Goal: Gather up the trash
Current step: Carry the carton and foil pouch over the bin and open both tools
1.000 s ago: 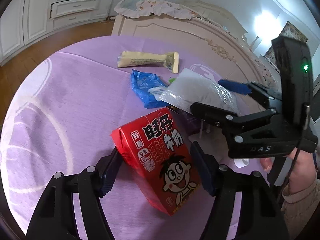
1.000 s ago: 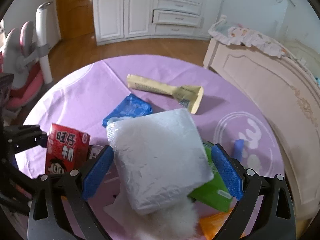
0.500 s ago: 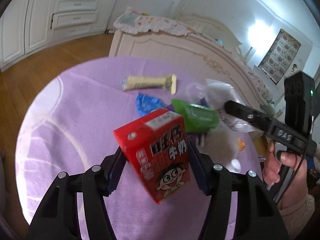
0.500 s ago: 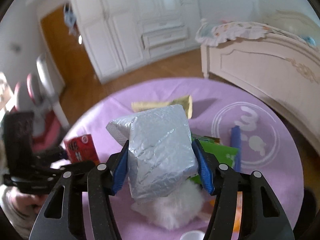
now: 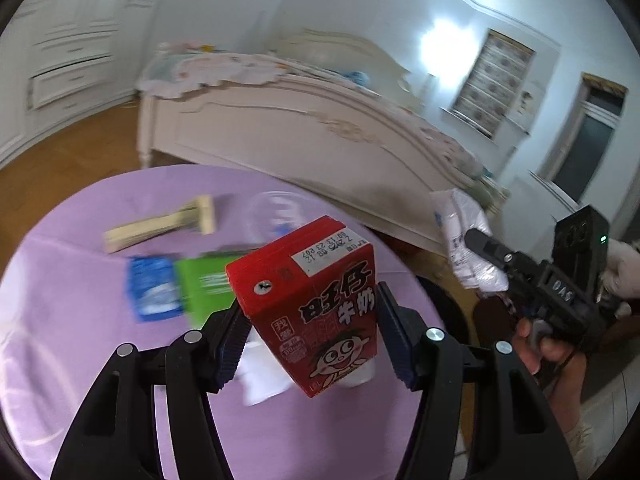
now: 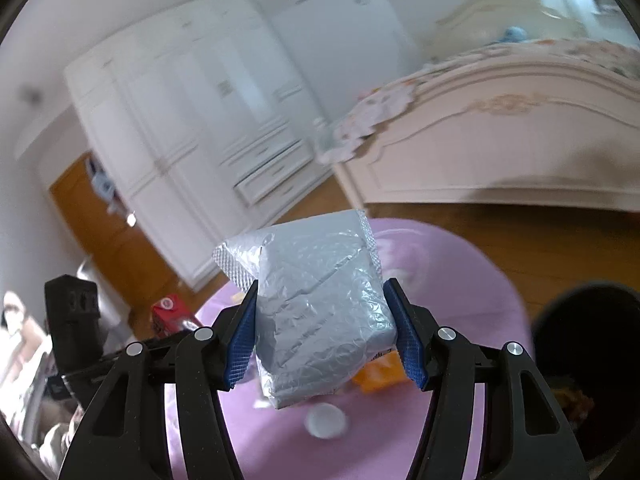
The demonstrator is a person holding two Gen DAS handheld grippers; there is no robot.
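Bedroom with a purple-clothed worktop (image 5: 72, 344). Left gripper (image 5: 312, 332) is clamped on a red milk carton (image 5: 316, 304), lifted clear of the cloth, long axis tilted. Right gripper (image 6: 324, 332) is closed on a silver foil pack (image 6: 320, 312), also airborne. A dark bin (image 6: 588, 368) sits just right of the right gripper, so that hand looks nearer. Wrappers (image 5: 152, 292) remain on the worktop.

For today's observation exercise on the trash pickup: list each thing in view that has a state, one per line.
left gripper: shut on the red milk carton
red milk carton: held up off the table, tilted
right gripper: shut on the silver packet
silver packet: held up, crumpled
yellow wrapper: lying flat on the purple tablecloth
blue packet: lying flat
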